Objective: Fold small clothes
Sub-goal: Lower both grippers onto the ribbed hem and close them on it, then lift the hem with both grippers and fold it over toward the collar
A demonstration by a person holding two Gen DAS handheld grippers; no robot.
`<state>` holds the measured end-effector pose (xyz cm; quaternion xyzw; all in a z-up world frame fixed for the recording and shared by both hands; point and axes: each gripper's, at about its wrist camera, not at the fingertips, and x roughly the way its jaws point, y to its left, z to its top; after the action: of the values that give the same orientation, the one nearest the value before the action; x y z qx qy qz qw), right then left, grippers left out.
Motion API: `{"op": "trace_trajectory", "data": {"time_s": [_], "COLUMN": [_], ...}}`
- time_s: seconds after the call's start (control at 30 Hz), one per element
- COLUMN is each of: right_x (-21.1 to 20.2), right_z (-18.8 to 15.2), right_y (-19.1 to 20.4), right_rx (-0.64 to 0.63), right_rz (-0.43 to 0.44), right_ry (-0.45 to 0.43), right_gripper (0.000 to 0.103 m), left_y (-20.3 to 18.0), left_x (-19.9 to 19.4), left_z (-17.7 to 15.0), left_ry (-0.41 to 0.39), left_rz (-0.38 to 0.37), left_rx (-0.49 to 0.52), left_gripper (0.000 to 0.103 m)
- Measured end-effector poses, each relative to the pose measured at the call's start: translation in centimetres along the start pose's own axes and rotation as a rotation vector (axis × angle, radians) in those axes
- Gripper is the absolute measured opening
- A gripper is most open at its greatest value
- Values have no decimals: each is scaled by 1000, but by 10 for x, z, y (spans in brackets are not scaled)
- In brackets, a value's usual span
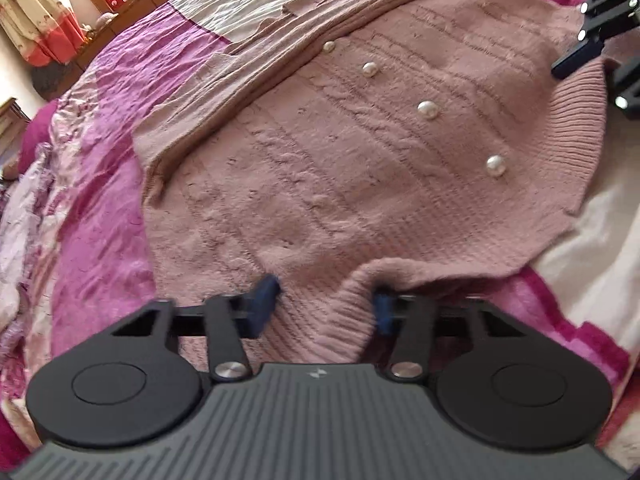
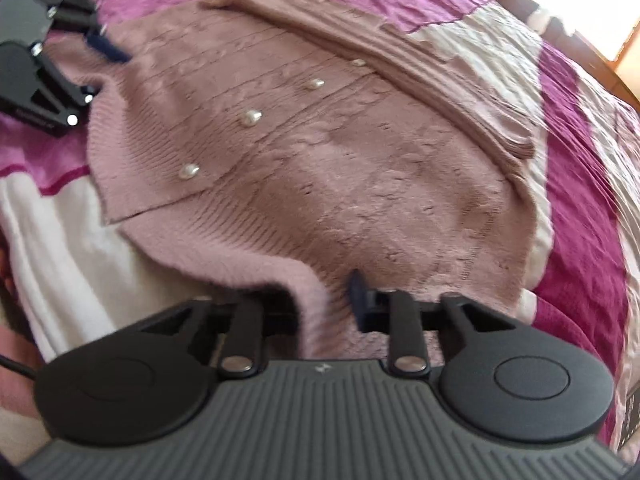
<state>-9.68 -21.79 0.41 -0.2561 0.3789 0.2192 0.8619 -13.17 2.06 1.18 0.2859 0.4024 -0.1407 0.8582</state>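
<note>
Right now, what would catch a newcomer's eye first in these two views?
The pink knitted cardigan spread flat over the magenta and cream bedspread, with a row of pearl buttons running across its front. Next, the left tool and right tool, each with blue fingertips straddling a ribbed edge of the knit at opposite ends.

right gripper (image 2: pixel 326 300) left finger hidden under cardigan (image 2: pixel 320 152) hem, bedspread (image 2: pixel 580 160) edges cut off
</note>
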Motion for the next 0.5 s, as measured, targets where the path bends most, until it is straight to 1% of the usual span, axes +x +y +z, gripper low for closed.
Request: {"op": "trace_trajectory", "data": {"time_s": [0.07,0.1,0.17,0.27,0.4,0.5], "right_x": [-1,-2,-4,-11,-18,-21], "right_z": [0,0,1,4,11,16], "right_y": [-5,-6,-10,-16,-27,-34], "right_rx": [32,46,68,110,180,212], "right_rz": [4,5,5,2,-4,-2], "right_ry": [-16,-25,-46,-87,-143,-179], "right_gripper": [16,14,12,10,9,9], "left_y": [0,0,4,15,26,35], "left_x": [-1,-2,-6,-12,-21,-23], "left_z": [1,1,3,6,13,20], "left_ry": [-9,-13,-26,-50,-89,-107], "left_rz": [-2,-1,-3,-9,5,-9], "left_rx": [-17,-32,-75,-157,-247,-326], "left_gripper": [30,27,15,10,9,9]}}
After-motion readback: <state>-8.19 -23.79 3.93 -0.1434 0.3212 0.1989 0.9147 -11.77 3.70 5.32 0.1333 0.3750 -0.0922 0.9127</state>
